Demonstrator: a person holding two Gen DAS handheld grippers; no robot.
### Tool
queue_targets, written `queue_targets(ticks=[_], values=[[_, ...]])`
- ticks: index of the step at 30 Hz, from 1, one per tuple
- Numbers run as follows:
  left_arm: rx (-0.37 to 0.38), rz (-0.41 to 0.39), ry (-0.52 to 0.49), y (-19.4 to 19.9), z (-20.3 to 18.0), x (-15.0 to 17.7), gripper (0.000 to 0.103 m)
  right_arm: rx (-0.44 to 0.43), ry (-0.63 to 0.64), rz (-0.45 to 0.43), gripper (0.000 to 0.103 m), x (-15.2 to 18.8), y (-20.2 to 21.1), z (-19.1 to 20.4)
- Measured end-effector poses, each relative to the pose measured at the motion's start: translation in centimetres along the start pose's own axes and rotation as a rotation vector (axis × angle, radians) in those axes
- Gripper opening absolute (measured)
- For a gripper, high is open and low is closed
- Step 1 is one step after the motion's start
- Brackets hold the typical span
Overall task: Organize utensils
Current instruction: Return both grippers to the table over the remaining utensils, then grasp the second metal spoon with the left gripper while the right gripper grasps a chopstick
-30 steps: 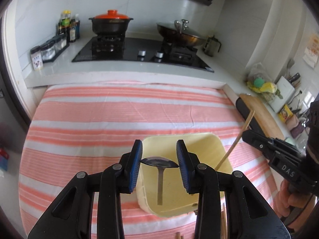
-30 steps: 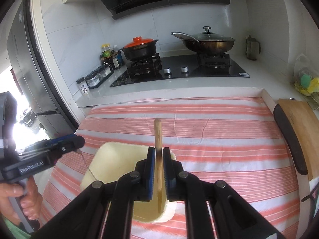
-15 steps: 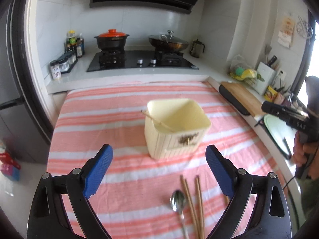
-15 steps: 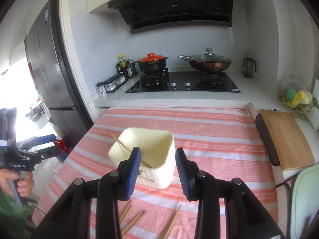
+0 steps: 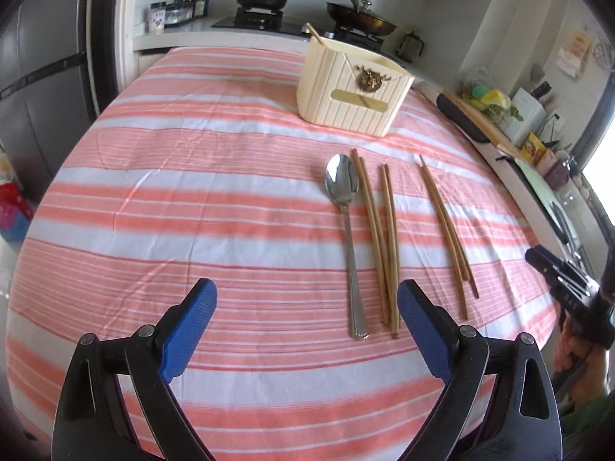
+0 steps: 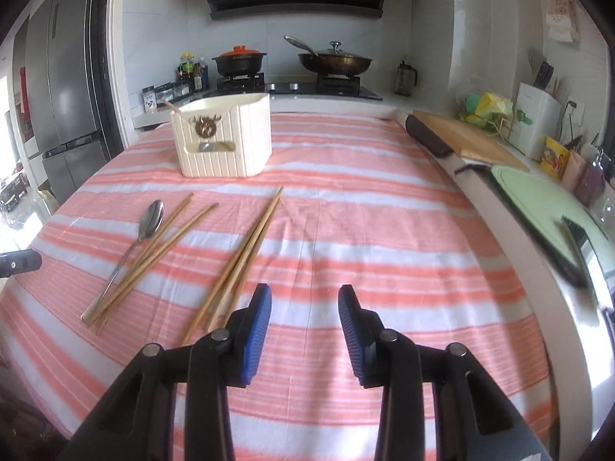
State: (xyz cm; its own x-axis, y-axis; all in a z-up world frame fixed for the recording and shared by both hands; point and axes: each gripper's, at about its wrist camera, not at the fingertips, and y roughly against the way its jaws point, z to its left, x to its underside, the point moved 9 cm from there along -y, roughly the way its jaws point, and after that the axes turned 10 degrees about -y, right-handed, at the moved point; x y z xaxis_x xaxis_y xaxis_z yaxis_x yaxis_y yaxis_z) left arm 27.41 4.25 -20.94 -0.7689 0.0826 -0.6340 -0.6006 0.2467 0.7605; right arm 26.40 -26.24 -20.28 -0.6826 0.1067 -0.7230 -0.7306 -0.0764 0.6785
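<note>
Left wrist view: the left gripper point(image 5: 307, 322) is hanging over the striped cloth point(image 5: 192, 199) at the lower centre of the frame, its blue pads point(image 5: 188, 322) spread wide and gripping nothing. The spoon point(image 5: 348, 230) is lying just right of centre, bowl toward the top. Touching its right side, a bundle of chopsticks point(image 5: 378, 238) is running down to the right pad. Another pair point(image 5: 446, 226) is lying farther right, apart from the bundle. The holder point(image 5: 349, 94) is standing at upper centre with 1 stick point(image 5: 316, 35) poking out of its far left corner. The whole left half of the cloth is lying bare to its edge. The right gripper point(image 5: 553, 269) is showing at the right edge.

Right wrist view: the right gripper point(image 6: 305, 330) is sitting at the bottom centre, jaws parted and gripping nothing. The pair point(image 6: 246, 257) is ending just beside its left pad point(image 6: 255, 334). The spoon point(image 6: 130, 246) and bundle point(image 6: 153, 253) are lying at left centre, the holder point(image 6: 225, 140) at upper left. Bare cloth point(image 6: 365, 230) is stretching right to the raised counter edge point(image 6: 511, 238).
</note>
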Motion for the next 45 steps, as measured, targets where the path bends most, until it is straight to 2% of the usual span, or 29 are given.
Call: queue_targets(ticks=[2,7,13,15,17,23,25,27,28,29,30,31,33,36,39,45], values=[[-0.005,0.0,-0.016,-0.4,-0.2,-0.2,0.095,-0.018,0.006,0.019,0.037,1.1,-0.2,0.5],[-0.024,0.002,-0.084,-2.7,-1.0,-1.3,0.095,-0.044,-0.023,0.022,0.037,1.0,-0.6,1.0],[-0.037,0.033,-0.095,-6.2,-1.2,-2.0,0.095,-0.078,-0.071,0.092,0.037,0.8,-3.8,1.5],[-0.049,0.035,-0.115,-6.8,-1.5,-2.2,0.095,-0.103,-0.094,0.134,0.033,0.9,-5.1,1.7],[-0.067,0.033,-0.14,-7.3,-1.5,-2.4,0.095,-0.138,-0.106,0.178,0.023,1.1,-6.2,2.3],[-0.132,0.054,-0.182,-8.9,-1.1,-2.5,0.091,-0.145,-0.08,0.26,0.011,1.5,-9.4,3.9],[-0.144,0.07,-0.194,-9.4,-1.2,-2.5,0.083,-0.139,-0.066,0.268,0.01,1.5,-10.0,4.4],[-0.146,0.078,-0.206,-9.9,-1.4,-2.4,0.08,-0.13,-0.036,0.284,0.01,1.6,-10.2,4.9],[-0.145,0.084,-0.215,-10.2,-1.6,-2.4,0.072,-0.128,-0.017,0.291,0.009,1.8,-10.3,5.2],[-0.145,0.082,-0.224,-10.4,-1.8,-2.4,0.068,-0.115,0.011,0.28,0.009,1.9,-10.3,5.3],[-0.152,0.069,-0.229,-10.3,-2.0,-2.5,0.06,-0.093,0.035,0.273,0.009,2.0,-10.2,5.3],[-0.146,0.067,-0.231,-10.3,-2.2,-2.6,0.044,-0.064,0.036,0.264,0.008,2.0,-10.1,5.0],[-0.147,0.064,-0.224,-10.2,-2.5,-2.7,0.03,-0.011,0.018,0.25,0.007,2.1,-9.8,3.9],[-0.173,0.05,-0.2,-10.2,-2.3,-2.7,0.019,0.048,-0.007,0.235,0.006,2.3,-9.0,1.8],[-0.2,0.045,-0.162,-9.8,-1.9,-2.5,0.012,0.101,-0.03,0.225,0.006,2.8,-8.0,-0.3],[-0.261,0.041,-0.072,-8.2,0.4,-1.0,0.011,0.158,-0.027,0.221,0.006,4.2,-5.7,-2.5]])
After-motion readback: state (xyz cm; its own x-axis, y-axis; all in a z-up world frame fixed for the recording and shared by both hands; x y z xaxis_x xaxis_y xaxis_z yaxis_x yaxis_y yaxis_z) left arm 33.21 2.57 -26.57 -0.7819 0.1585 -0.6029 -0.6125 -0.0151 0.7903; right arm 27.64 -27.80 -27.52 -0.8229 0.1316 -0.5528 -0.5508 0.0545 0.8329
